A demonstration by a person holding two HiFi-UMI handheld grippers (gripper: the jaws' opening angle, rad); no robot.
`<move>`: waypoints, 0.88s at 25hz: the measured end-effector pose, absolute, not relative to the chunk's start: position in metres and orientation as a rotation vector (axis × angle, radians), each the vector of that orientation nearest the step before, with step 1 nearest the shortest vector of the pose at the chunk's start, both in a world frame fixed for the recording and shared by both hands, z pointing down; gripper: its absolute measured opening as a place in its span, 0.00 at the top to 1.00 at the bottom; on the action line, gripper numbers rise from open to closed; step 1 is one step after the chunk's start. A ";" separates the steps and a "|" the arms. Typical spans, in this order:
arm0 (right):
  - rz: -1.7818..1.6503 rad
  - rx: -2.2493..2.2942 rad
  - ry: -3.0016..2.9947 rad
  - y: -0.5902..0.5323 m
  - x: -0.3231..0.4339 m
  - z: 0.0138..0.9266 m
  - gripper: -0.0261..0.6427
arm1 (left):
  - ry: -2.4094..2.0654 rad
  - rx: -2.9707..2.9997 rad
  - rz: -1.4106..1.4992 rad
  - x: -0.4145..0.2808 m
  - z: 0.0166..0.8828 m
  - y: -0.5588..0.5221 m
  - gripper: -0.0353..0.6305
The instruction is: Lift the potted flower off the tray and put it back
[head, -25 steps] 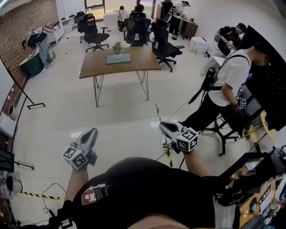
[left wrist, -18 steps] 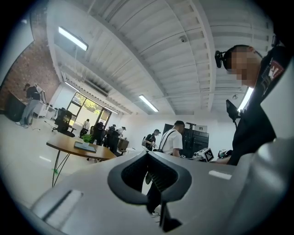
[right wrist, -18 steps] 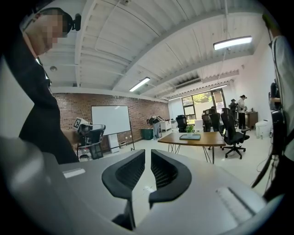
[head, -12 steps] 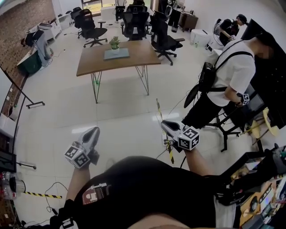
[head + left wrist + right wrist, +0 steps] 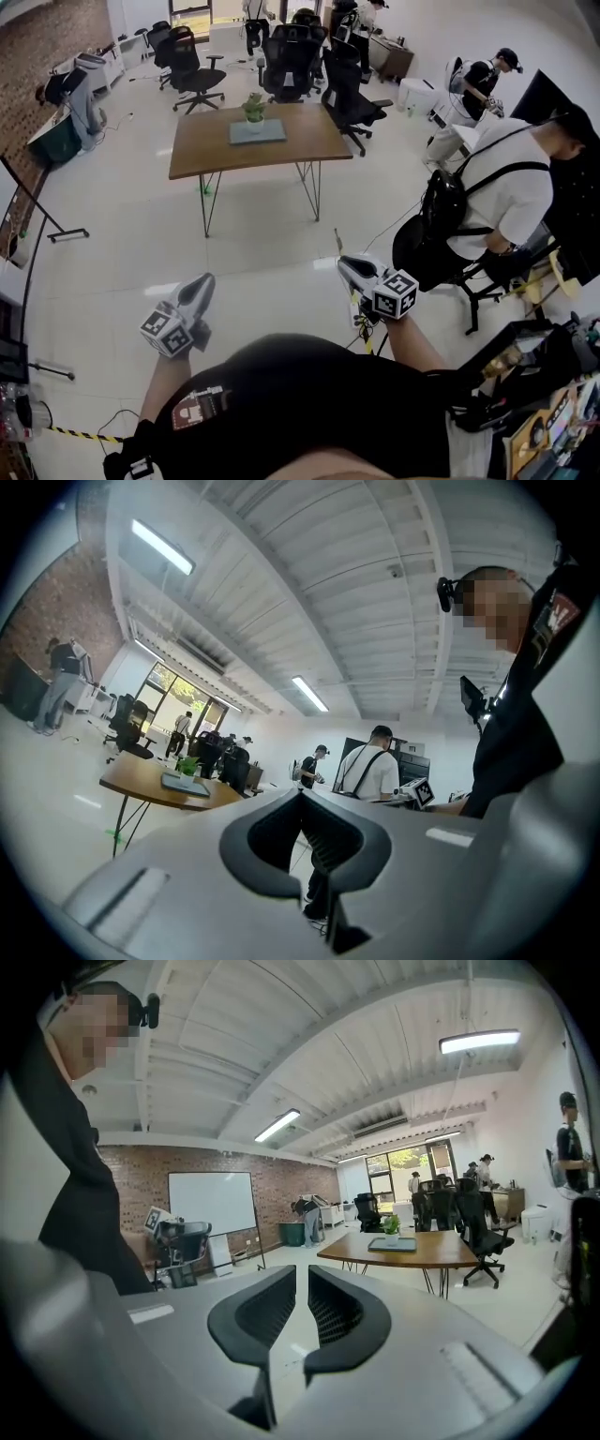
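Note:
A small green potted flower [image 5: 254,106] stands at the back edge of a grey tray [image 5: 258,131] on a wooden table [image 5: 211,150], far ahead across the floor. The right gripper view also shows the flower [image 5: 391,1225], tray [image 5: 394,1243] and table [image 5: 441,1252]. They appear in the left gripper view too, flower [image 5: 187,766] on tray [image 5: 185,783]. My left gripper [image 5: 202,281] and right gripper [image 5: 345,265] are held in front of my body, well short of the table. Both are shut with nothing between the jaws.
Black office chairs [image 5: 291,66] ring the far side of the table. A person in a white shirt with a backpack [image 5: 497,192] bends over at the right, near a stool. Black-yellow tape and cables [image 5: 354,309] lie on the floor ahead. Cluttered shelving [image 5: 534,403] is at lower right.
I have moved forward over the floor, so the table looks slightly nearer. Both grippers stay shut in front of me. The person at the right has bent lower.

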State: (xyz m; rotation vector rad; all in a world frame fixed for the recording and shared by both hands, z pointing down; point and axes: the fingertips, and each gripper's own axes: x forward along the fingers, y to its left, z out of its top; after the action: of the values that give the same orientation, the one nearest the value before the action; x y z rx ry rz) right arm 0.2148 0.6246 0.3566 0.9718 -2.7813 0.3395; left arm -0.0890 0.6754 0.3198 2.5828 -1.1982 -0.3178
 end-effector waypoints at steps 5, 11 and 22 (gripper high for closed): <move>0.361 0.997 -2.806 0.574 0.140 0.346 0.88 | -1.185 2.629 -0.263 -0.163 0.320 0.627 0.95; 0.344 0.933 -2.770 0.530 0.092 0.354 0.87 | -1.175 2.573 -0.302 -0.200 0.336 0.574 0.95; 0.336 0.792 -2.828 0.377 0.115 0.366 0.86 | -1.305 2.521 -0.254 -0.170 0.339 0.458 0.95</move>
State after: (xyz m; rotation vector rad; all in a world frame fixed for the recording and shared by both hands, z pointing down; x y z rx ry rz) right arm 0.1147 0.3771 0.3661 0.7922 -2.8278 0.3363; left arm -0.1705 0.4576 0.3394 2.5210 -1.3055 -0.2542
